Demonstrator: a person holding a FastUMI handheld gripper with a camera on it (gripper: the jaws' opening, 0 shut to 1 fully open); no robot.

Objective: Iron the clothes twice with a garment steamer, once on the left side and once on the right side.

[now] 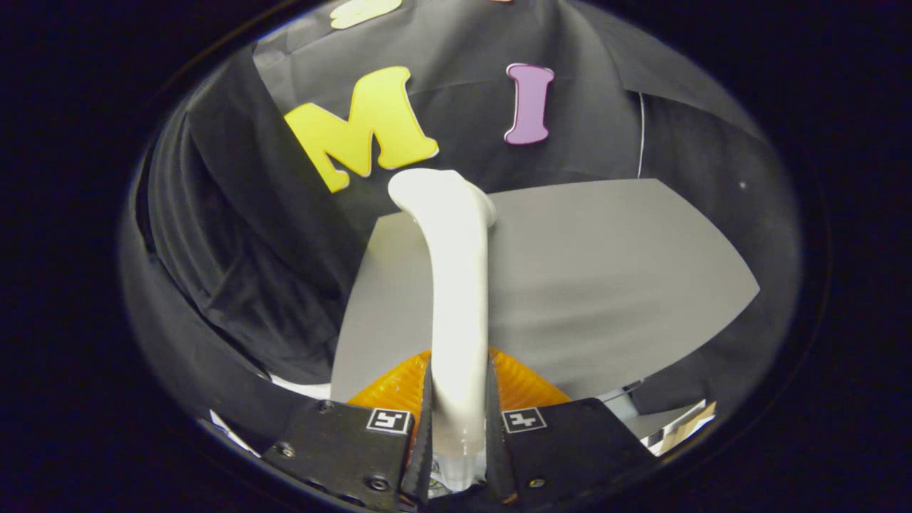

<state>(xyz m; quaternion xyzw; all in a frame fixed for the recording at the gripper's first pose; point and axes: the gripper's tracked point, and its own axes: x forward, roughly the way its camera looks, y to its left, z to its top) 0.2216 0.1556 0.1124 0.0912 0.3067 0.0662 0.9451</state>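
Gripper [459, 427] clamped narrow on the white steamer [459, 285]: both fingers press the lower end of its handle, one on each side. From the fingers the steamer runs straight ahead and up, ending in a flared head.

Grey garment [605, 285] hangs flat just behind the steamer, spreading mostly to the right of it; a narrower strip shows to the left. Steamer head sits near the garment's top edge. Orange ribbed piece [524, 385] sits at the base of the steamer, just ahead of the fingers, partly behind the handle.

Risks, as I judge them:
- Handle is smooth and rounded, grip sits low on it; the long body could twist or slip in the fingers during a pass.
- Head could snag or bunch the cloth, or drift off the garment's top edge.

Hard to tell:
- Whether the head touches the garment or stands just off it.
- What the orange piece is.
- Any steam.
- Garment's lower hem, hidden behind the fingers.
- Which side pass is under way.
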